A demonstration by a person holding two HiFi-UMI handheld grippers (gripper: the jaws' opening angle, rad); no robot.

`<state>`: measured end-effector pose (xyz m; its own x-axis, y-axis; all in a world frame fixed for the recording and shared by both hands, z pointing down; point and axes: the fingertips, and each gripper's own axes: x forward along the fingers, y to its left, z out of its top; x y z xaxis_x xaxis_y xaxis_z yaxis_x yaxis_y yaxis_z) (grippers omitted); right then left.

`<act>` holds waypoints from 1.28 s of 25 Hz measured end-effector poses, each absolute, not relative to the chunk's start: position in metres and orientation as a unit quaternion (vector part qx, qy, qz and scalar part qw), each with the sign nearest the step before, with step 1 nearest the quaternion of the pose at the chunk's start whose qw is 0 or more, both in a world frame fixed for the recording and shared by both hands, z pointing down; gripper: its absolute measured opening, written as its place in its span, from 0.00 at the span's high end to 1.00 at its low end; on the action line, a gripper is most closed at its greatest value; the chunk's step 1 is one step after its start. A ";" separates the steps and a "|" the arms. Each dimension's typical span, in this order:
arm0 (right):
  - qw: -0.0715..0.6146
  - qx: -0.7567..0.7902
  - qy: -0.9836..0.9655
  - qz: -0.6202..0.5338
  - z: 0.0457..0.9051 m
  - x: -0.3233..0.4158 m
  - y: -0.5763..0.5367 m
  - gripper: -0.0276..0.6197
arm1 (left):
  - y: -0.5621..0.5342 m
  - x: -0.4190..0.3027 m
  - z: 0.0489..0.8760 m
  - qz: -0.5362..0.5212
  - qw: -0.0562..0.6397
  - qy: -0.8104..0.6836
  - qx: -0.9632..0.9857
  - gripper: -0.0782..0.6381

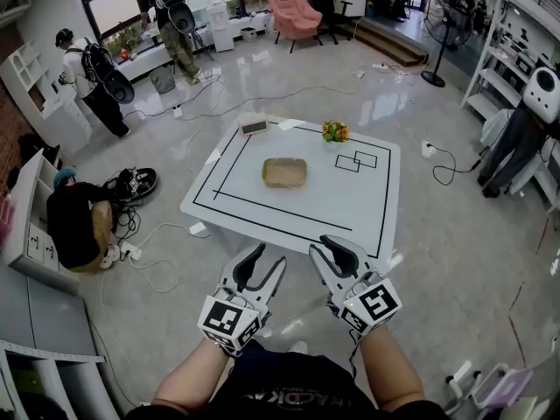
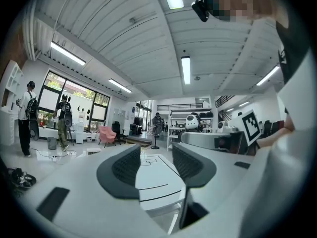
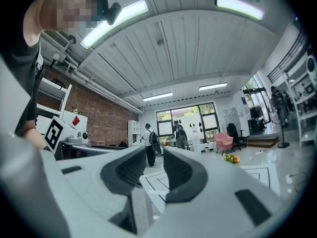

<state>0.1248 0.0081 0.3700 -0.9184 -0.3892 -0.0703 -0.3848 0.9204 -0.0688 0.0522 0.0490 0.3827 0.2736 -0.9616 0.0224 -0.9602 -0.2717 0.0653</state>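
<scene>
White table (image 1: pixel 350 201) lies just beyond left gripper (image 1: pixel 269 257) and right gripper (image 1: pixel 325 246).

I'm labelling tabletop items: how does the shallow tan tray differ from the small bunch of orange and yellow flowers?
The shallow tan tray is one plain colour; the small bunch of orange and yellow flowers is multicoloured, with green leaves. The tray lies low and flat mid-table; the flowers form a raised clump near the far edge. The tray covers more tabletop than the flowers. Both rest on the white table.
</scene>
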 end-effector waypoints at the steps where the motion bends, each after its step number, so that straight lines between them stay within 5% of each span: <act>1: 0.044 -0.198 0.979 -0.030 0.369 0.125 0.007 0.78 | 0.048 0.053 0.383 -0.008 0.032 -0.601 0.799 0.57; 3: 0.049 -0.205 0.977 -0.039 0.369 0.127 0.003 0.60 | 0.047 0.055 0.384 0.000 0.031 -0.598 0.801 0.42; 6: 0.051 -0.218 0.973 -0.047 0.370 0.130 -0.002 0.50 | 0.047 0.054 0.386 0.007 0.033 -0.595 0.803 0.38; 32: 0.033 -0.319 0.941 -0.108 0.399 0.037 -0.102 0.50 | -0.042 -0.060 0.404 -0.008 0.059 -0.532 0.845 0.38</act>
<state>0.0367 -0.1021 0.3989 -0.7949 -0.6067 0.0061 -0.5924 0.7740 -0.2236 -0.0601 -0.0417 0.4040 0.4334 -0.8999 0.0490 -0.8979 -0.4265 0.1085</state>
